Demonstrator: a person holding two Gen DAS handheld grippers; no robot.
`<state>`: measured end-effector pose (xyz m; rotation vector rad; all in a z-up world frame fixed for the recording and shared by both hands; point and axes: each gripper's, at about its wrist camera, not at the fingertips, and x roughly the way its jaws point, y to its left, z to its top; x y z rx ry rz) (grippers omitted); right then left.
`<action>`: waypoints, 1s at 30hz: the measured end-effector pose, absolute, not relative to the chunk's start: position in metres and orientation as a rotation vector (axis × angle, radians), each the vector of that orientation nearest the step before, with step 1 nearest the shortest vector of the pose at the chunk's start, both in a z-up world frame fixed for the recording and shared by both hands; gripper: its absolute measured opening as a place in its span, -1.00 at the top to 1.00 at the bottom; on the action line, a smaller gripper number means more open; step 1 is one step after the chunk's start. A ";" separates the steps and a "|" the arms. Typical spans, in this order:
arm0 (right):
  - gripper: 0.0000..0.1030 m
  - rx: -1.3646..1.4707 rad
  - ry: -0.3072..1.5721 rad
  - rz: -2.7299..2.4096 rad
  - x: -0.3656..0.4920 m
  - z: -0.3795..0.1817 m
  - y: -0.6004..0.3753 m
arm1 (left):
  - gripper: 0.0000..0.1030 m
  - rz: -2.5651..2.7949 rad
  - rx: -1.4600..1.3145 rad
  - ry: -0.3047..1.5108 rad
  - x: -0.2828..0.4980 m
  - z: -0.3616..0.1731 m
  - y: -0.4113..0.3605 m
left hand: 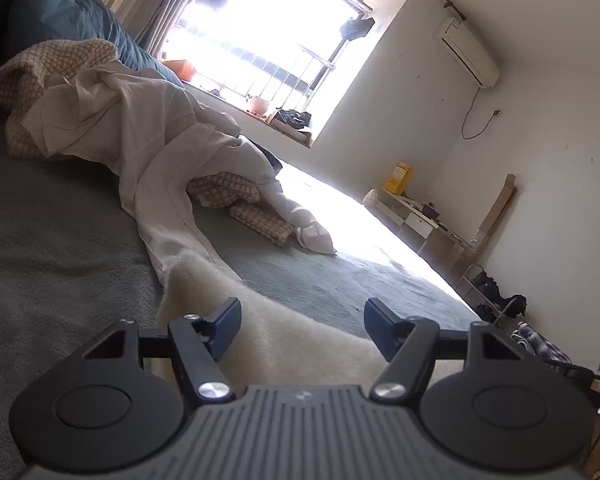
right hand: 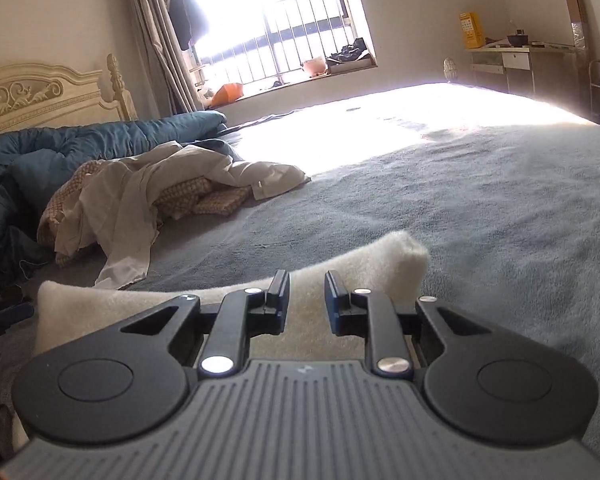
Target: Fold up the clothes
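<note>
A cream fleece garment (left hand: 280, 340) lies flat on the grey bed cover (left hand: 60, 248), right under my left gripper (left hand: 302, 314), which is open wide with nothing between its fingers. In the right wrist view the same fleece garment (right hand: 384, 260) stretches across below my right gripper (right hand: 306, 282), whose fingers stand a narrow gap apart and hold nothing. Farther back sits a crumpled pile: a white garment (left hand: 152, 132) draped over a beige checked knit (left hand: 52, 68). The right wrist view shows that white garment (right hand: 128, 196) and knit (right hand: 216, 198) at the left.
A blue duvet (right hand: 80, 148) is bunched by the cream headboard (right hand: 40, 96). The grey bed cover (right hand: 480, 220) spreads wide to the right. Beyond the bed are a bright barred window (right hand: 284, 20), a desk (right hand: 516, 60) and a shoe rack (left hand: 496, 300).
</note>
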<state>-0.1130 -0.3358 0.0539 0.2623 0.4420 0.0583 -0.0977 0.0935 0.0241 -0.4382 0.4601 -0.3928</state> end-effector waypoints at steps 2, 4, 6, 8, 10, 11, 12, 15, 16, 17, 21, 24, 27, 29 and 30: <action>0.65 0.240 0.461 0.022 -0.094 0.040 -0.337 | -0.30 -0.366 -0.465 0.516 -0.081 0.005 0.096; 0.66 0.230 0.545 -0.013 -0.078 0.012 -0.343 | -0.26 -0.368 -0.500 0.535 -0.077 -0.012 0.101; 0.67 0.240 0.527 0.006 -0.081 0.001 -0.346 | -0.27 -0.378 -0.478 0.519 -0.081 -0.012 0.102; 0.66 0.230 0.548 0.008 -0.081 0.009 -0.345 | -0.27 -0.382 -0.468 0.506 -0.085 -0.007 0.104; 0.65 0.236 0.567 0.006 -0.080 0.022 -0.344 | -0.31 -0.397 -0.454 0.464 -0.090 0.005 0.105; 0.65 0.243 0.548 0.010 -0.080 0.030 -0.345 | -0.36 -0.403 -0.446 0.439 -0.091 0.011 0.105; 0.64 0.249 0.529 0.014 -0.080 0.038 -0.345 | -0.44 -0.403 -0.441 0.419 -0.089 0.017 0.104; 0.64 0.253 0.497 0.005 -0.073 0.043 -0.348 | -0.47 -0.374 -0.453 0.413 -0.070 0.021 0.103; 0.64 0.254 0.500 0.000 -0.071 0.039 -0.350 | -0.47 -0.357 -0.471 0.443 -0.059 0.015 0.104; 0.64 0.255 0.504 -0.006 -0.068 0.036 -0.351 | -0.46 -0.344 -0.485 0.488 -0.050 0.007 0.104; 0.65 0.259 0.519 -0.029 -0.060 0.020 -0.356 | -0.45 -0.330 -0.463 0.516 -0.044 -0.007 0.102; 0.65 0.261 0.530 -0.046 -0.053 0.009 -0.360 | -0.45 -0.330 -0.450 0.514 -0.045 -0.008 0.101; 0.65 0.272 0.534 -0.046 -0.051 0.007 -0.363 | -0.45 -0.324 -0.449 0.506 -0.048 -0.005 0.102; 0.65 0.279 0.540 -0.044 -0.052 0.012 -0.364 | -0.45 -0.309 -0.430 0.501 -0.056 0.004 0.101; 0.65 0.284 0.540 -0.045 -0.055 0.018 -0.363 | -0.47 -0.301 -0.408 0.501 -0.062 0.010 0.099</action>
